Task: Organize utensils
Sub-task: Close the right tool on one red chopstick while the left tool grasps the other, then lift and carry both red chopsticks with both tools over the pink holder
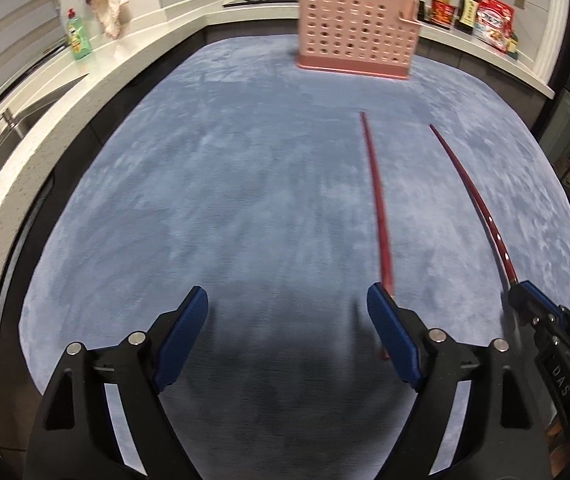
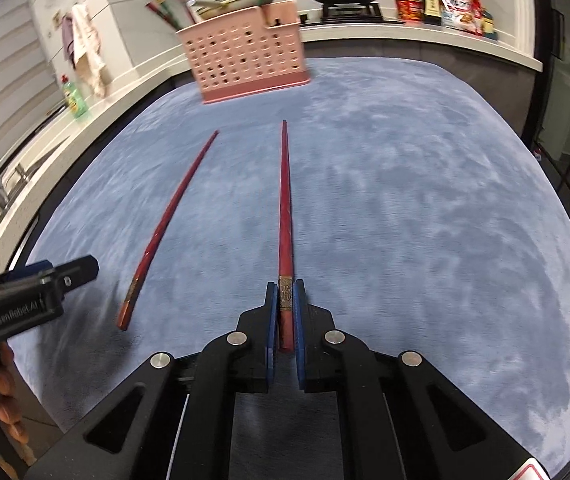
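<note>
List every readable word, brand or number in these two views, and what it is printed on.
"GenRobot.AI": side of the left gripper, right wrist view.
"DAS": body of the right gripper, left wrist view; any further letters are cut off.
Food packets, dish soap bottle, chopstick band: print too blurred to read.

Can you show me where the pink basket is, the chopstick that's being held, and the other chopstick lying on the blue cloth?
pink basket (image 2: 245, 60): right wrist view, its holed front wall.
held chopstick (image 2: 285, 208): right wrist view, mid-shaft.
loose chopstick (image 2: 169, 216): right wrist view, mid-shaft.
</note>
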`<state>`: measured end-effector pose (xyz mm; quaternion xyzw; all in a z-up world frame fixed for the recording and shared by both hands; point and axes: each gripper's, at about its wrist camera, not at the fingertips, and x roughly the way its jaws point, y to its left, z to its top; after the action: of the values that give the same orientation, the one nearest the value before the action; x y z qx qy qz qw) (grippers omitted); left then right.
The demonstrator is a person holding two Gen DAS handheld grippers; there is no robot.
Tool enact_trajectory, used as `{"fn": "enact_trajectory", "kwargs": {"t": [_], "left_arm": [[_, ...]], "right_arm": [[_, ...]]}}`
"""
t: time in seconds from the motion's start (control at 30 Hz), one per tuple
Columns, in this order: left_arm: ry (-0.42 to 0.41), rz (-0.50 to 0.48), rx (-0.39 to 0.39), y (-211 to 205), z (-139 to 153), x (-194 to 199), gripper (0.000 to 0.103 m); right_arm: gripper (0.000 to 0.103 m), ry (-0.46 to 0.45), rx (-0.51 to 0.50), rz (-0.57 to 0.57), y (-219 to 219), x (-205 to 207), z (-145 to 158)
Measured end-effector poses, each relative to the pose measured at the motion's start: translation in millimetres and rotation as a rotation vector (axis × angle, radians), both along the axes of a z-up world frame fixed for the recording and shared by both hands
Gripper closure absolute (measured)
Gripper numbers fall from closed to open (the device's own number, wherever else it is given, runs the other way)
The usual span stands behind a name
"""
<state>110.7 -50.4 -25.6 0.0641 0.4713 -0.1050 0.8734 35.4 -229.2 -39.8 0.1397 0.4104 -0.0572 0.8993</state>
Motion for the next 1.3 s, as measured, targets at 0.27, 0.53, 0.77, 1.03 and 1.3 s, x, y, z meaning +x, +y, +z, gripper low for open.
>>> {"fn": "enact_trajectory", "kwargs": {"t": [0.27,0.53,0.77,1.03,1.3], "left_arm": [[0.04,-0.048,0.001,-22,-14,-4,0.025],[0.062,-0.055,0.004,-23,-23,-3,0.047],[0.075,-0.061,-0.026,-16,-19,-2,0.087],[0.095,-0.071,-0.066,-11,-13,-2,0.096],[0.055,-0.061,-0.12,-2,16,-2,0.096]], "right_arm": [[0.096,0.0,0.023,0.001,-2,-1,-1],[0.096,0.002,0.028,0.005,-1,-1,-3],[0.096,-0.001,0.03,0.009,1,-1,-3],[0.096,-0.026,0.027,0.016,3,-1,9],[0.096,-0.086,0.023,0.02,1,-1,39]]}}
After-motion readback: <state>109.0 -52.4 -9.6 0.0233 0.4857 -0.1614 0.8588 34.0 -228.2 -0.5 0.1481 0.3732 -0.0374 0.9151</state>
